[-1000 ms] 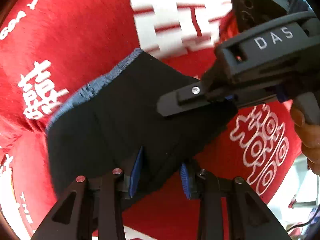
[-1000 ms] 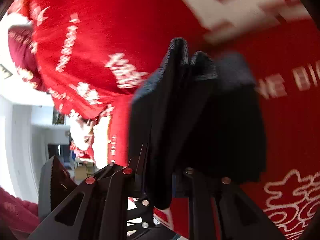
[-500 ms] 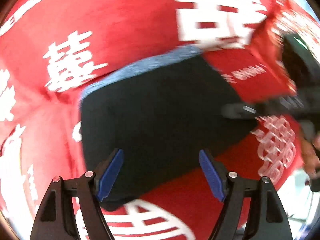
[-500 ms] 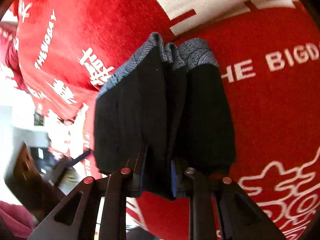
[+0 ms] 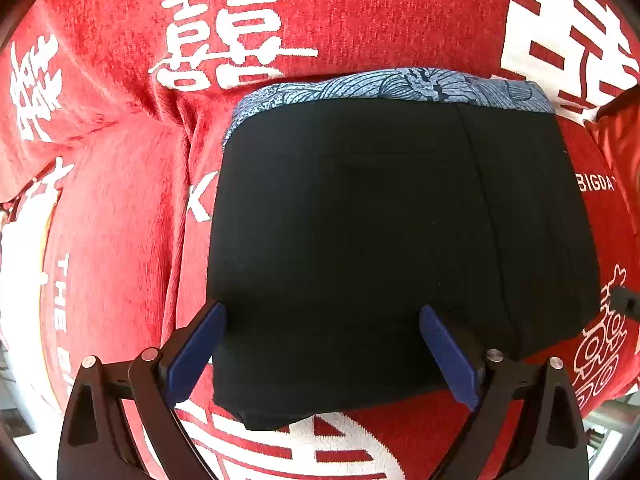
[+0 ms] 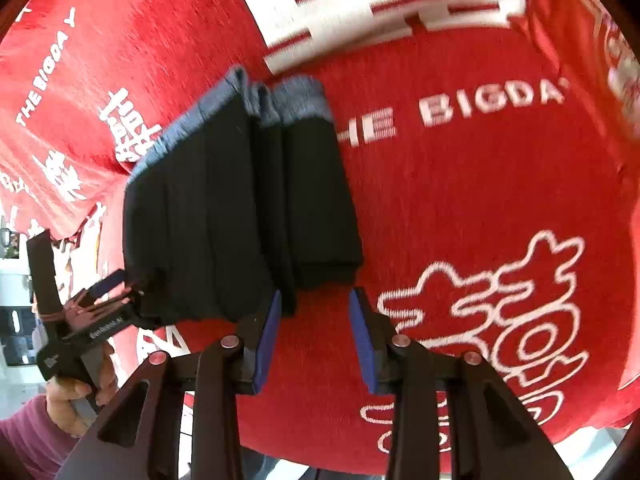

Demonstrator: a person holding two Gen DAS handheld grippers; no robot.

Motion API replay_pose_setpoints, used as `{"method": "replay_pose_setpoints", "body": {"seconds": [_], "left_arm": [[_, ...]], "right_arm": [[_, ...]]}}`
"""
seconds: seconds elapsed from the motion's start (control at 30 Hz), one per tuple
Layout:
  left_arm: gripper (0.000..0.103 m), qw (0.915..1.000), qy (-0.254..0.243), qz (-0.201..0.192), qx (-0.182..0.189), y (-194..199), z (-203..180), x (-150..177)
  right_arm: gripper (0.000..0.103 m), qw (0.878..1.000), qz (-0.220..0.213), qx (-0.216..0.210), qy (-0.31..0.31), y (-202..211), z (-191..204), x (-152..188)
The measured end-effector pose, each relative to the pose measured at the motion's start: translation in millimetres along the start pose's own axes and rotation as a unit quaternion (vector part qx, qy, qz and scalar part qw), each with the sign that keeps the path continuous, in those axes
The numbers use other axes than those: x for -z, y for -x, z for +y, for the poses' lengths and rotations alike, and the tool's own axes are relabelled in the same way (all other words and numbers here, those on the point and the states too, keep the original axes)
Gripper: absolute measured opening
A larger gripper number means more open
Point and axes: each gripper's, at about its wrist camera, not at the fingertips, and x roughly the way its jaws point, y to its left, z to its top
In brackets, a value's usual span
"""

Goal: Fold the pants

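Note:
The black pants [image 5: 380, 240] lie folded into a compact block on the red cloth, their blue patterned waistband [image 5: 384, 86] at the far edge. My left gripper [image 5: 322, 316] hangs over the block's near edge. Its jaws are opening wide and the pads press on nothing. In the right wrist view the pants [image 6: 224, 216] show as stacked folds. My right gripper [image 6: 316, 300] sits at their near corner, its jaws opening. The fold ends just beyond the left pad, and only red cloth lies between the pads. The left gripper [image 6: 114, 292] shows at the block's left, held by a hand [image 6: 76, 392].
A red cloth [image 5: 120, 240] with white characters and lettering [image 6: 492, 100] covers the whole surface and is creased to the left of the pants. It ends at the near edge [image 6: 320, 468]. A maroon sleeve [image 6: 24, 432] is at the lower left.
The left gripper let go of the pants and opened wide, and the block now lies flat on the cloth. The right gripper's jaws have parted from the fold they pinched.

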Motion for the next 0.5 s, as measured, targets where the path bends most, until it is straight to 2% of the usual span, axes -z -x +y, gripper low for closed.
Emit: {"method": "replay_pose_setpoints", "body": {"seconds": [0.17,0.3,0.37,0.5], "left_arm": [[0.102,0.9998,0.011,0.008,-0.011,-3,0,-4],[0.102,0.9996,0.017,0.007,-0.024,-4,-2,-4],[0.102,0.9993,0.022,0.007,-0.028,-4,-4,-3],[0.102,0.9988,0.031,0.009,-0.038,-6,-5,-3]], "right_arm": [[0.039,0.998,-0.031,-0.021,0.057,6,29,-16],[0.042,0.995,0.001,-0.038,0.087,-17,46,-28],[0.044,0.995,0.027,-0.016,0.098,-37,49,-32],[0.044,0.993,0.034,-0.032,0.107,-43,42,-33]]}}
